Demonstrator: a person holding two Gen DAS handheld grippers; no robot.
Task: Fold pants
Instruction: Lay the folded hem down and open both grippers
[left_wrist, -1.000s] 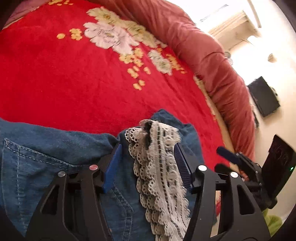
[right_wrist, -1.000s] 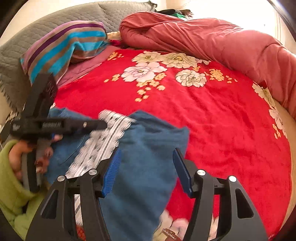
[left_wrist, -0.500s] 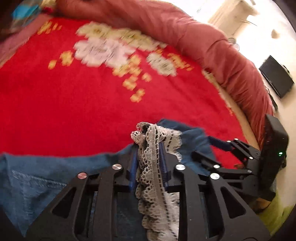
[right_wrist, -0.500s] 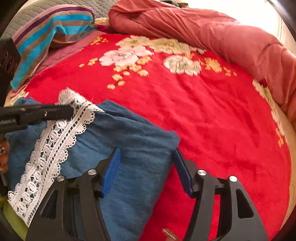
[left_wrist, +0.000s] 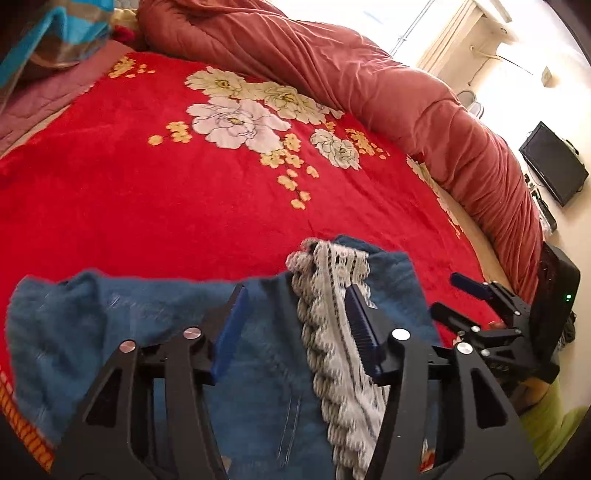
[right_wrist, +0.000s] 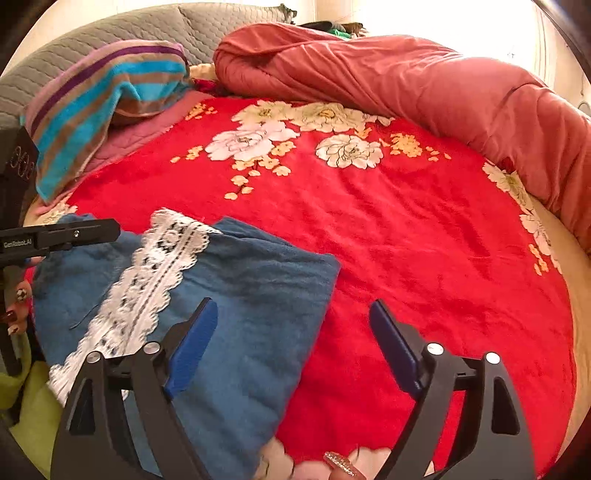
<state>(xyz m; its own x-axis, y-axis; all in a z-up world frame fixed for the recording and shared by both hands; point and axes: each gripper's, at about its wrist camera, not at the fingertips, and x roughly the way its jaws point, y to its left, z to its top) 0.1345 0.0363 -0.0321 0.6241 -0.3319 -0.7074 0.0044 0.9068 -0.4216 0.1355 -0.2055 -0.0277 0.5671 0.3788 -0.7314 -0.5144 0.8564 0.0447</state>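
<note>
Folded blue denim pants (right_wrist: 236, 295) with a white lace strip (right_wrist: 155, 280) lying on a red flowered blanket (right_wrist: 424, 240), near its front edge. Left gripper (left_wrist: 295, 325) spread over the lace after opening, pinching nothing. Right gripper (right_wrist: 291, 343) opened wide, empty. Only in the right view: striped pillow (right_wrist: 103, 99), grey headboard (right_wrist: 110, 33). Only in the left view: black screen (left_wrist: 554, 162). Rolled pink quilt (right_wrist: 424, 77) behind.

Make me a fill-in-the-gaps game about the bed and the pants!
1. The blue pants lie on a ______ blanket with flowers.
2. The strip on the pants is white ______.
3. The pillow by the headboard has a ______ cover.
4. The right hand-held gripper has its jaws ______.

Missing words: red; lace; striped; open
</note>
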